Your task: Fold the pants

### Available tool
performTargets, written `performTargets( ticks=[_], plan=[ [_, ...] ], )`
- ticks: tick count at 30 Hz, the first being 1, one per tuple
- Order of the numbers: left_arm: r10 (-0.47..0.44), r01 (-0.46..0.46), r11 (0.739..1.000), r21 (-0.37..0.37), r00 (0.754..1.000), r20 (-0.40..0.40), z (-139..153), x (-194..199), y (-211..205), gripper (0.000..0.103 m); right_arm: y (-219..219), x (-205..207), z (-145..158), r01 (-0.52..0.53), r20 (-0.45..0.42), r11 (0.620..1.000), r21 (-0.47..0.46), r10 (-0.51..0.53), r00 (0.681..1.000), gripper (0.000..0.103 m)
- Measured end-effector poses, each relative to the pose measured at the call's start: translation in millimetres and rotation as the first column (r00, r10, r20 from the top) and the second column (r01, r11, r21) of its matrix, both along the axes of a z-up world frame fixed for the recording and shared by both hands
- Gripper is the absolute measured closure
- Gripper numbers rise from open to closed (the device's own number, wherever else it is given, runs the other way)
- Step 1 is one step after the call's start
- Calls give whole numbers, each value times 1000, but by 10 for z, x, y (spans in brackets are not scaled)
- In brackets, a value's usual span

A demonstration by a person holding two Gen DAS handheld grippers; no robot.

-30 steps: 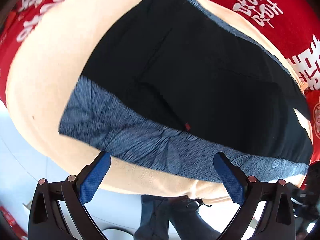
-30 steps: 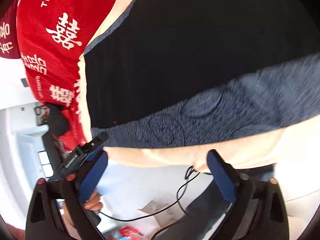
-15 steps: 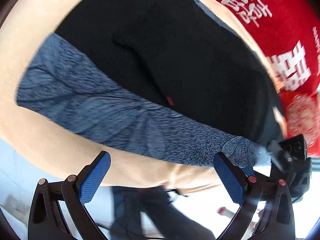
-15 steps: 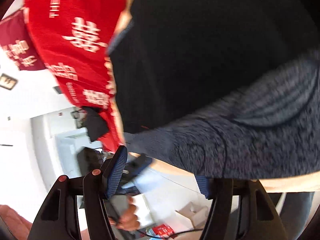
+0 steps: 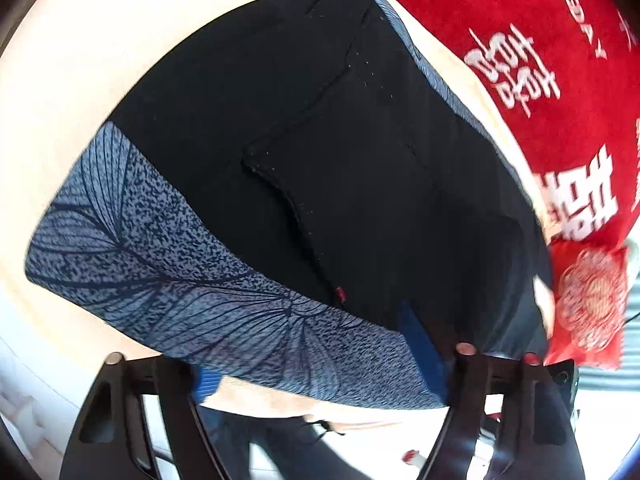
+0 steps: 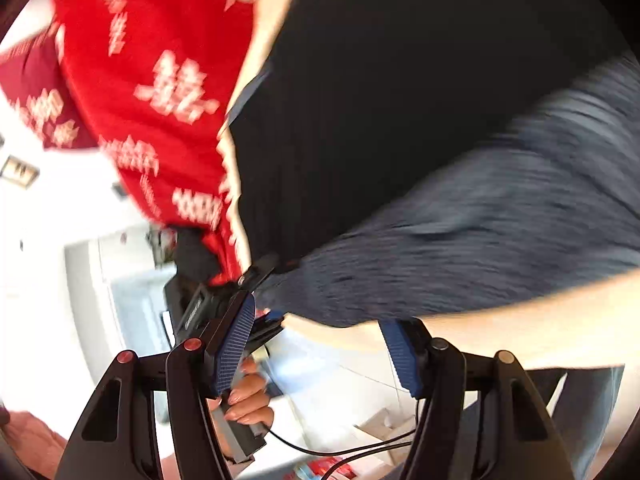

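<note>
Black pants (image 5: 328, 168) with a blue-grey patterned waistband (image 5: 192, 280) lie flat on a cream surface (image 5: 92, 52); they also fill the right wrist view (image 6: 400, 92), blurred. My left gripper (image 5: 316, 360) is open, its blue pads (image 5: 420, 348) straddling the waistband's near edge, the fabric between the jaws. My right gripper (image 6: 320, 344) is open at the waistband's corner (image 6: 460, 248), the band's edge just above its pads (image 6: 236, 336).
A red blanket with white characters (image 5: 560, 60) lies beyond the pants, also in the right wrist view (image 6: 152, 80). A red pouch (image 5: 588, 304) sits at the right. A hand holding the other gripper (image 6: 244, 404) and floor clutter show below.
Both grippers have moved closer onto the waistband edge. The left gripper's jaws have narrowed, with the band now between them. The right gripper slid along toward the band's corner.
</note>
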State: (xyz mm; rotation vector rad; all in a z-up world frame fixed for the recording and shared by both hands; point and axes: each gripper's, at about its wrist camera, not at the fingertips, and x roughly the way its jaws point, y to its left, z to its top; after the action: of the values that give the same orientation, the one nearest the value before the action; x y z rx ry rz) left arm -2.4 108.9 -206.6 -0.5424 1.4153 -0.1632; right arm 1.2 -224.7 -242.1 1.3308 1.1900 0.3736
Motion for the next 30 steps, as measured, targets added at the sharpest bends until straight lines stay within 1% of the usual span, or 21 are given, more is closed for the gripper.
performTargets(
  ticks=[1,2,3,4,5,6,8,10,13,14,16,18,20,21,23,24,25,26,27,28,30],
  plan=[
    [-8,8,1000,17,1000,-1,-2,22,-3,37,-83,-64,-65,54,-16,998,35,-53,998,44],
    [-13,13,999,32,1000,-5,-5,38,2,41,-164,-132,-139,113,-35,990,80,-110,993,52],
    [-16,16,999,43,1000,-11,-8,45,24,50,-245,-224,-256,212,-74,963,169,-202,977,74],
    [-15,16,999,49,1000,-18,-6,48,69,59,-299,-296,-318,287,-106,930,229,-269,957,92],
    [-14,15,999,37,1000,-23,-4,61,103,64,-345,-351,-315,342,-123,904,257,-321,939,92],
    [-8,9,1000,30,999,-32,10,73,134,70,-370,-347,-258,344,-116,905,248,-325,939,92],
    [6,-5,1000,29,999,-42,100,115,175,70,-387,-207,34,251,-54,951,180,-245,968,93],
    [13,-12,999,39,1000,-19,278,188,172,70,-431,-16,306,150,1,983,107,-151,989,93],
    [13,-15,998,62,999,38,592,368,92,70,-521,472,715,16,72,1000,9,-16,997,93],
    [9,-13,998,67,998,61,691,468,49,70,-568,683,868,-24,101,999,-25,26,995,93],
    [-3,-6,997,83,994,110,855,723,-38,70,-659,1015,1039,-71,140,995,-64,79,987,93],
    [-19,3,994,105,989,148,941,982,-89,70,-728,1437,1181,-120,155,986,-113,137,978,93],
    [-25,2,992,126,984,178,962,1347,-169,70,-768,1787,1165,-157,140,975,-154,179,974,92],
    [-31,3,990,144,981,193,944,1533,-230,70,-814,1985,1154,-174,132,970,-171,198,971,89],
    [-63,12,975,223,973,223,861,1895,-365,69,-846,2350,1080,-214,118,951,-224,244,963,89],
    [-73,13,966,258,972,222,786,2036,-404,64,-850,2532,1026,-232,103,939,-255,265,959,89],
    [-79,11,954,298,973,215,698,2181,-447,56,-824,2716,977,-247,84,928,-278,279,957,89],
    [-80,6,942,336,975,208,599,2312,-469,53,-834,2897,858,-263,56,918,-298,292,955,89],
    [-80,3,933,360,977,199,500,2421,-476,51,-875,2957,774,-271,42,913,-305,298,954,89],
    [-81,4,923,384,979,186,426,2491,-485,45,-895,3072,637,-282,18,907,-313,302,953,89],
    [-87,8,898,440,983,159,320,2612,-543,43,-928,3219,400,-295,-43,899,-324,298,954,86]
  ],
)
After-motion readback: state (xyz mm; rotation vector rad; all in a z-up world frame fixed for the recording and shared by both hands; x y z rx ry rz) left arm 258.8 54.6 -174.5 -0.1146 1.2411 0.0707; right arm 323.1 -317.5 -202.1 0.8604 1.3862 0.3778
